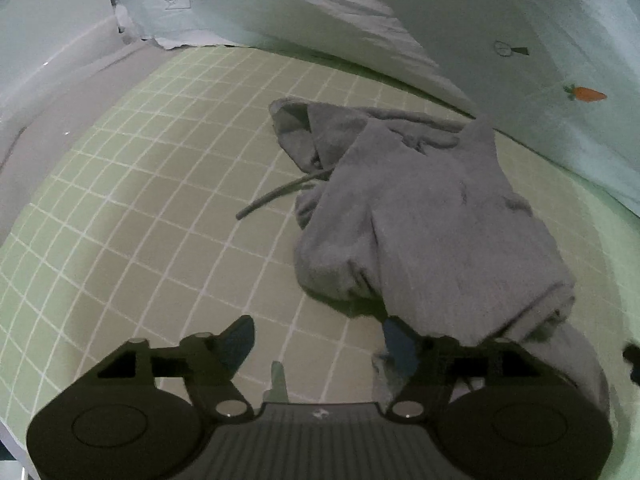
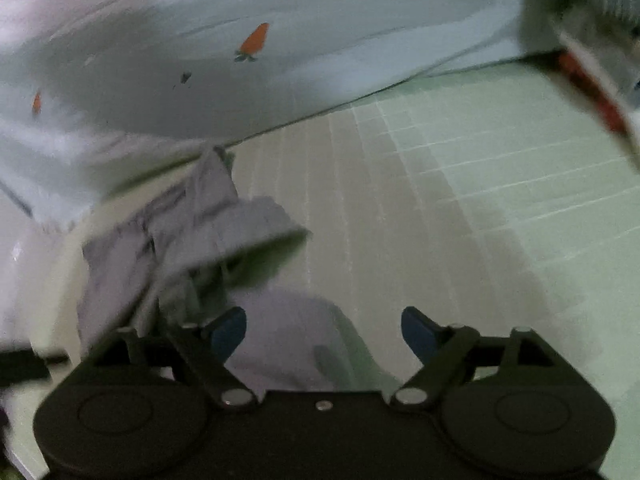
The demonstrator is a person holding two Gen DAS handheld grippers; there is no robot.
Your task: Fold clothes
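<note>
A crumpled grey hoodie (image 1: pixel 420 208) with a dark drawstring (image 1: pixel 276 196) lies on the green grid mat (image 1: pixel 160 200), right of centre in the left wrist view. My left gripper (image 1: pixel 320 340) is open; its right finger (image 1: pixel 400 344) touches the hoodie's near edge, and cloth drapes over that side. The left finger stands over bare mat. In the blurred right wrist view the hoodie (image 2: pixel 192 232) lies at the left. My right gripper (image 2: pixel 324 332) is open, with grey cloth lying below and between its fingers, not pinched.
A pale blue sheet with carrot prints (image 1: pixel 520 40) rises behind the mat; it also shows in the right wrist view (image 2: pixel 280 60). A white surface (image 1: pixel 48 80) borders the mat at the left. A red and white object (image 2: pixel 592 92) sits at the far right.
</note>
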